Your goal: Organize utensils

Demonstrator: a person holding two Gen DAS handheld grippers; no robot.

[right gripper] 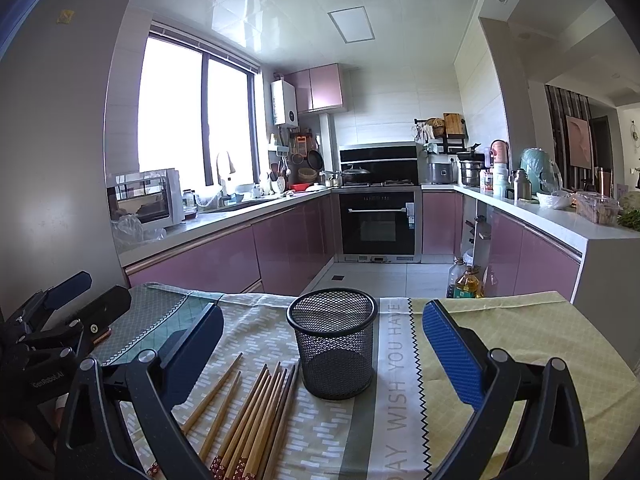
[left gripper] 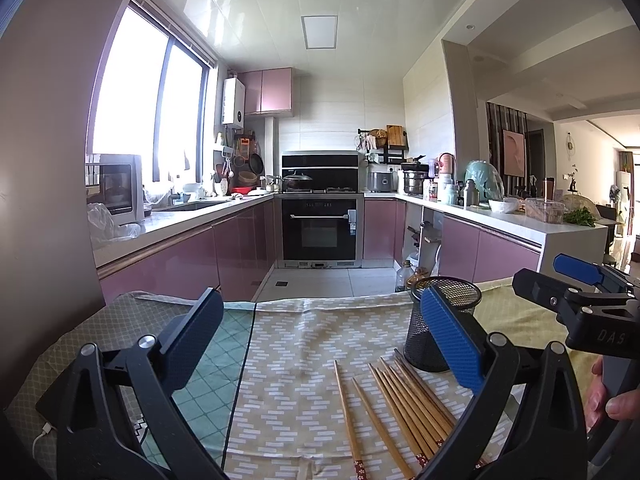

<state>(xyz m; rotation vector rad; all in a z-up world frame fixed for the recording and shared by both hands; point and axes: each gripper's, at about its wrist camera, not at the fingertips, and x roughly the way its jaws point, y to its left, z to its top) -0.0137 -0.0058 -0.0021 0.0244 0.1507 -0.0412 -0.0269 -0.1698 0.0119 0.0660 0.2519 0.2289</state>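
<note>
Several wooden chopsticks (left gripper: 404, 404) lie loose on the patterned tablecloth, fanned out just left of a black mesh cup (left gripper: 440, 320). In the right wrist view the chopsticks (right gripper: 252, 412) lie left of the empty mesh cup (right gripper: 334, 340), which stands upright. My left gripper (left gripper: 320, 344) is open and empty, above the cloth left of the chopsticks. My right gripper (right gripper: 320, 352) is open and empty, with the cup between its fingers' line of sight. The right gripper also shows in the left wrist view (left gripper: 568, 280), and the left gripper shows in the right wrist view (right gripper: 76, 292).
The table carries a patchwork tablecloth (right gripper: 500, 320) in green, beige and yellow. Its far edge (left gripper: 320, 300) drops to the kitchen floor. Oil bottles (right gripper: 466, 280) stand on the floor beyond. Pink cabinets and an oven (right gripper: 378, 224) lie further back.
</note>
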